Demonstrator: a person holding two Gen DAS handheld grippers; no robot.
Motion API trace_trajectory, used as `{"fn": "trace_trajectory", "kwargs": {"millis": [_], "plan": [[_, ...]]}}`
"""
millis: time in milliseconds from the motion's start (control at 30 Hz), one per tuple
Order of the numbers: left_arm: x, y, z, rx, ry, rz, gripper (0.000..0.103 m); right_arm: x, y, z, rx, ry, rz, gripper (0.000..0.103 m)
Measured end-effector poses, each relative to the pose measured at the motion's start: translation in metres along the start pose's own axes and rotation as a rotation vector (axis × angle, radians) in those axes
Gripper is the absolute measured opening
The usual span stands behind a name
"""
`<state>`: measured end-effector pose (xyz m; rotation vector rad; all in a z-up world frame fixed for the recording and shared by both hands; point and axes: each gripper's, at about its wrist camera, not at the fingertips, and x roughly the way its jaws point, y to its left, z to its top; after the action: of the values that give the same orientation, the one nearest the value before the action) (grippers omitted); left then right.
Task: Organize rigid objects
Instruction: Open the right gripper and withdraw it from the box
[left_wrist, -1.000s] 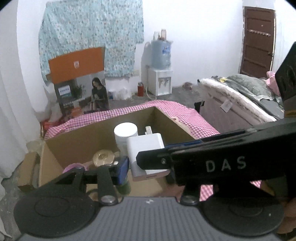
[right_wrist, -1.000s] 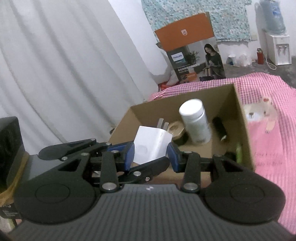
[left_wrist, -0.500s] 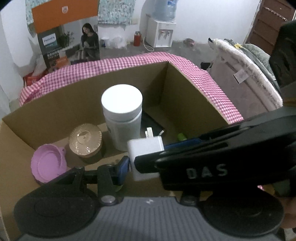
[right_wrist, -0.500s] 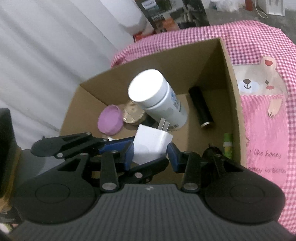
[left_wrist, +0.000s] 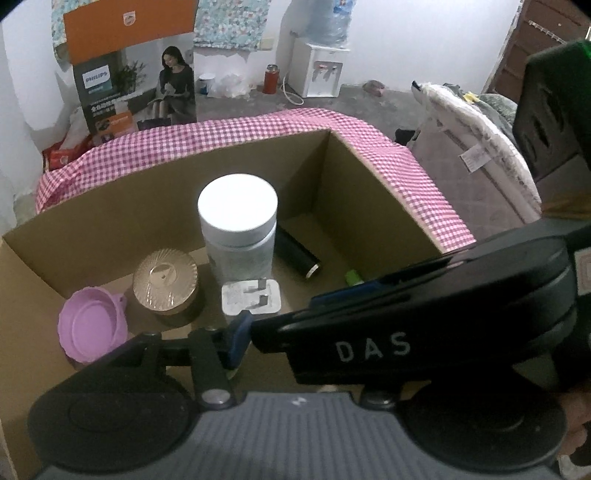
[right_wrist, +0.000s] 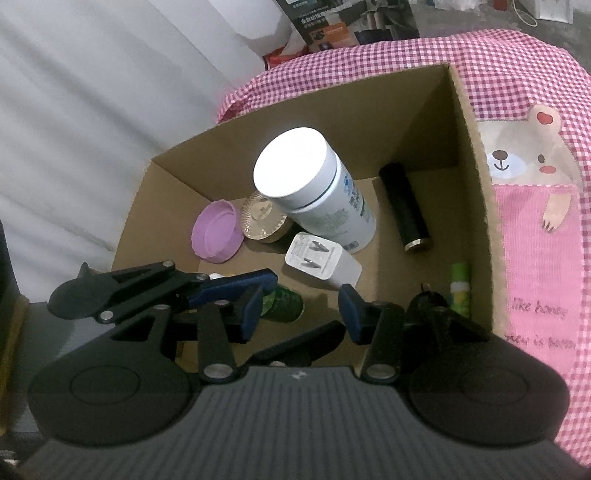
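From my left wrist camera I look down into the open brown cardboard box that stands on the pink checked cloth. The white square charger plug lies on the box floor with its two metal prongs up, just in front of the tall white plastic bottle with a white cap. My left gripper has its jaws spread and opening, and the pads do not press the plug; the plug is beyond the blue tip. My right gripper's black arm crosses this view and hides my right finger. To the left of the plug are the round gold ribbed lid and the purple round cup. The black cylinder lies to the right of the bottle.

From my right wrist camera, my right gripper also has its jaws spread and opening, with nothing pinched. The charger plug rests on the box floor ahead of the tips, leaning at the bottle. The black cylinder lies near the right wall, and a green and white tube is in the near right corner. A dark green object lies beside my left pad.
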<state>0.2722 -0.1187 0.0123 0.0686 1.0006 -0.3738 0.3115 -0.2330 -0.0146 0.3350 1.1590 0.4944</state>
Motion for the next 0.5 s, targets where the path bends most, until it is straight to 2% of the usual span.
{"fn": "trace_trajectory", "kwargs": {"millis": [233,367,467,500], "plan": [[-0.024,-0.005,0.001,0.018,-0.072,-0.023,0.067,-0.028,0.003,-0.003,-0.016,-0.067,-0.003,0.047],[-0.050,-0.008,-0.004,0.044,-0.148,-0.019,0.082,-0.061,0.012,-0.011,-0.057,-0.157,0.002,0.053],[-0.076,-0.009,-0.013,0.060,-0.220,-0.004,0.091,-0.091,0.022,-0.025,-0.097,-0.246,0.009,0.071],[-0.083,-0.009,-0.016,0.064,-0.239,0.004,0.095,-0.101,0.025,-0.032,-0.106,-0.280,0.008,0.080]]}}
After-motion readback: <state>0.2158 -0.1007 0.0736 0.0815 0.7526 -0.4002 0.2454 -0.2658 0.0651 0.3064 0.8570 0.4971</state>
